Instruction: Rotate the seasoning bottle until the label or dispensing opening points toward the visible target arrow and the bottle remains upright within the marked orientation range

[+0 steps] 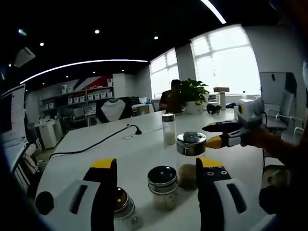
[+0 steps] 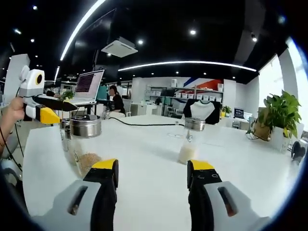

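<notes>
On the white table (image 1: 139, 154) stand several seasoning jars. The tallest near one, a glass jar with a steel lid (image 1: 191, 159) and brown grains inside, sits upright just in front of my left gripper's right jaw. A shorter dark-lidded jar (image 1: 162, 185) stands between the jaws of my open left gripper (image 1: 158, 166), and a third jar (image 1: 122, 208) lies low by the left jaw. Farther off is a slim bottle of white powder (image 1: 168, 129). My right gripper (image 1: 210, 135) reaches in from the right beside the steel lid, jaws apart. In the right gripper view the steel-lidded jar (image 2: 85, 144) is at left, the white-powder bottle (image 2: 190, 139) is ahead, my right gripper (image 2: 153, 166) is open and empty, and my left gripper (image 2: 65, 110) hovers over the jar.
A black cable (image 1: 96, 144) runs across the table's left side. A potted plant (image 1: 192, 94) and a seated person (image 1: 169, 98) are at the far end, and a chair (image 1: 276, 96) stands at right. A laptop (image 2: 89, 84) sits behind the jars.
</notes>
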